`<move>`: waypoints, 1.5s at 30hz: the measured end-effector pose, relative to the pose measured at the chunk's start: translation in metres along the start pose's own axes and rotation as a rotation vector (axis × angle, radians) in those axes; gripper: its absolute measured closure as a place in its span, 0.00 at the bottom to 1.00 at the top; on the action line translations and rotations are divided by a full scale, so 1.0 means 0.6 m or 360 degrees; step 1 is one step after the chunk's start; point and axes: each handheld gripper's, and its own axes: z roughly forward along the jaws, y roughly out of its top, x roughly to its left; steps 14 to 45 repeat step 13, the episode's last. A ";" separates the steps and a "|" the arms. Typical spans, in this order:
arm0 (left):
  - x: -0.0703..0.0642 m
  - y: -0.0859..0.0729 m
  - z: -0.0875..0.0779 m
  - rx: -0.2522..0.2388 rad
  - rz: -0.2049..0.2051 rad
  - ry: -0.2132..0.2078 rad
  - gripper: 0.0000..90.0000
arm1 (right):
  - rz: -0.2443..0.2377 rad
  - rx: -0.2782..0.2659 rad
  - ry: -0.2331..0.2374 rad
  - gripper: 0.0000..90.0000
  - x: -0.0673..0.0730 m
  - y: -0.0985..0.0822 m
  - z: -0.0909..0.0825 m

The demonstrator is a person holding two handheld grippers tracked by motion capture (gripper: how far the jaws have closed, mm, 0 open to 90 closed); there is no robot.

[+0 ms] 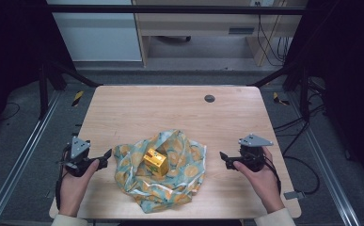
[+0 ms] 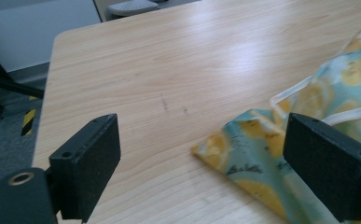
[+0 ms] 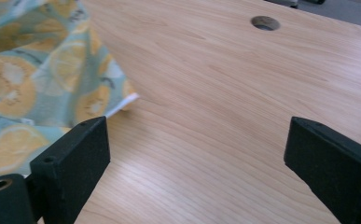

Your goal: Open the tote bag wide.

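A crumpled lemon-print cloth [image 1: 163,172] lay on the worktop [image 1: 170,108], loosely cupping 1 gold box [image 1: 154,161] at its middle. The left gripper [image 1: 105,156] and right gripper [image 1: 224,157] flanked the cloth, jaws released and spread wide, nothing between them.

Crumpled cloth [image 1: 163,172] blocks centre; far table [image 1: 170,108] seemingly free.

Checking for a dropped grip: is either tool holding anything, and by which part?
Nothing is held. The left tool and right tool are open beside the lemon-print teal cloth.
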 end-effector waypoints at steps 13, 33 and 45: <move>0.011 -0.013 0.001 0.0059 0.0022 -0.0026 0.07 | 0.0202 0.0077 -0.0195 0.14 -0.071 -0.058 -0.022; 0.011 -0.013 0.001 0.0059 0.0022 -0.0026 0.07 | 0.0202 0.0077 -0.0195 0.14 -0.071 -0.058 -0.022; 0.011 -0.013 0.001 0.0059 0.0022 -0.0026 0.07 | 0.0202 0.0077 -0.0195 0.14 -0.071 -0.058 -0.022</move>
